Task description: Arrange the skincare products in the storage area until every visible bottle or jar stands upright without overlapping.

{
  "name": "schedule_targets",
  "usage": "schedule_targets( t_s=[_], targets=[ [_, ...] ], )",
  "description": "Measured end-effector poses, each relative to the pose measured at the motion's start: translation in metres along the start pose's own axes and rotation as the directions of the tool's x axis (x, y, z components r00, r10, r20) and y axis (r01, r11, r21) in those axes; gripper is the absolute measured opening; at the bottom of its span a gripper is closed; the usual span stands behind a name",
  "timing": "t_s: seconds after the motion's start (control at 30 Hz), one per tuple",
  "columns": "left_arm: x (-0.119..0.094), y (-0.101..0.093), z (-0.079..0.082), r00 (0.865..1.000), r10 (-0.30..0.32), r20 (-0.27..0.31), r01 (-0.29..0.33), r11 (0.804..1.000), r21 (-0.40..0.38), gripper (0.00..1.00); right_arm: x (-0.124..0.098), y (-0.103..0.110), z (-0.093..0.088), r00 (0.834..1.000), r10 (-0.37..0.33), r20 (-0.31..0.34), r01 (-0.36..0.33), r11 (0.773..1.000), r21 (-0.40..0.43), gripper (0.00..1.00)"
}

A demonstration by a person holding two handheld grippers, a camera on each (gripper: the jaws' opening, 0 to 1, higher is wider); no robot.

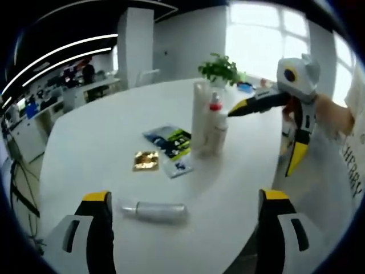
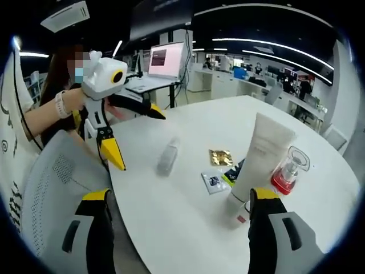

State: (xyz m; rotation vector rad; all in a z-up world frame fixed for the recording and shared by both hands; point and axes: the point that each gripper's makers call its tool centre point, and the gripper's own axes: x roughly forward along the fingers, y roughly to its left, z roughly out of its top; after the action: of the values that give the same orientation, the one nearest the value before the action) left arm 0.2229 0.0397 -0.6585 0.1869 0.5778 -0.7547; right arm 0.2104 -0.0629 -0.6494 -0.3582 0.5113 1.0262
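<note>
A small clear plastic bottle (image 1: 154, 211) lies on its side low in the centre of the left gripper view, its long axis running left to right across the gap between that view's own jaws. The left gripper (image 1: 185, 202) stands wide open and holds nothing, with the bottle just ahead of its tips, so it is the nearer hand; a grasp would likely need the jaws to come across the bottle's width.

The right gripper (image 2: 179, 200) is also spread wide and empty. In its view the same bottle (image 2: 167, 157) sits up and left of centre, well apart from its jaws.

A tall white squeeze tube (image 2: 258, 161) stands at right centre there, beside a clear bottle with a red base (image 2: 289, 170); whether they touch is hard to tell. Flat sachets, one gold (image 1: 146, 160) and one blue and yellow (image 1: 171, 147), lie near them.

All rest on a round white table (image 1: 91, 142) in an open office with bright windows, desks and ceiling light strips. A potted green plant (image 1: 219, 69) stands at the table's far edge.
</note>
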Motion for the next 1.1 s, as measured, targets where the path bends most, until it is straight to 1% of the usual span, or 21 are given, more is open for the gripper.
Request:
schedule_targets(
  t_s=[0.03,0.13,0.2,0.3,0.37,0.4,0.47,0.53,0.63,0.8,0.97,1.03,1.07,1.1],
  targets=[
    [0.000,0.001,-0.001,1.000,0.003,0.001,-0.003,1.000,-0.002,0.99,0.002,0.001,0.000,1.000,0.009,-0.002,-0.009,1.000,-0.001,0.99],
    [-0.001,0.006,-0.004,1.000,0.007,0.003,-0.007,1.000,-0.007,0.99,0.008,0.002,0.002,1.000,0.019,-0.002,-0.019,1.000,0.004,0.95],
    [-0.001,0.007,-0.005,1.000,0.012,0.001,-0.012,1.000,-0.011,0.99,0.012,0.004,0.004,1.000,0.030,-0.002,-0.030,1.000,0.006,0.94],
    [-0.002,0.009,-0.008,1.000,0.016,-0.003,-0.016,1.000,-0.014,0.99,0.017,0.006,0.006,0.999,0.035,0.002,-0.035,0.999,0.005,0.89],
    [-0.004,0.014,-0.011,1.000,0.015,-0.006,-0.015,1.000,-0.016,0.99,0.022,0.008,0.007,0.999,0.045,0.002,-0.045,0.999,0.006,0.87],
    [-0.004,0.015,-0.013,1.000,0.021,-0.012,-0.021,1.000,-0.014,0.99,0.024,0.010,0.007,0.999,0.051,-0.003,-0.051,0.999,0.006,0.84],
    [-0.005,0.017,-0.016,0.999,0.026,-0.022,-0.027,1.000,-0.013,0.99,0.029,0.011,0.006,0.999,0.051,-0.014,-0.051,0.999,0.005,0.83],
    [-0.007,0.017,-0.018,0.999,0.026,-0.023,-0.027,1.000,-0.017,0.99,0.034,0.012,0.005,0.998,0.049,-0.024,-0.049,0.999,-0.003,0.78],
    [-0.007,0.015,-0.021,0.999,0.022,-0.027,-0.022,1.000,-0.022,0.99,0.040,0.012,0.004,0.998,0.053,-0.034,-0.053,0.999,0.000,0.68],
    [-0.006,0.015,-0.026,0.999,0.020,-0.035,-0.021,0.999,-0.032,0.99,0.054,0.013,0.004,0.997,0.065,-0.044,-0.065,0.998,0.001,0.58],
    [-0.006,0.014,-0.029,0.999,0.013,-0.039,-0.015,0.999,-0.038,0.99,0.067,0.021,0.004,0.994,0.099,-0.055,-0.099,0.995,-0.002,0.52],
    [-0.006,0.014,-0.030,0.999,0.011,-0.038,-0.012,0.999,-0.043,0.99,0.073,0.022,0.005,0.994,0.102,-0.050,-0.103,0.995,-0.014,0.41],
    [-0.006,0.014,-0.030,0.999,0.010,-0.037,-0.012,0.999,-0.044,0.99,0.075,0.021,0.005,0.994,0.101,-0.045,-0.102,0.995,-0.011,0.39],
    [-0.006,0.014,-0.031,0.999,0.008,-0.037,-0.010,0.999,-0.045,0.99,0.079,0.023,0.004,0.992,0.115,-0.052,-0.116,0.993,0.000,0.40]
  ],
)
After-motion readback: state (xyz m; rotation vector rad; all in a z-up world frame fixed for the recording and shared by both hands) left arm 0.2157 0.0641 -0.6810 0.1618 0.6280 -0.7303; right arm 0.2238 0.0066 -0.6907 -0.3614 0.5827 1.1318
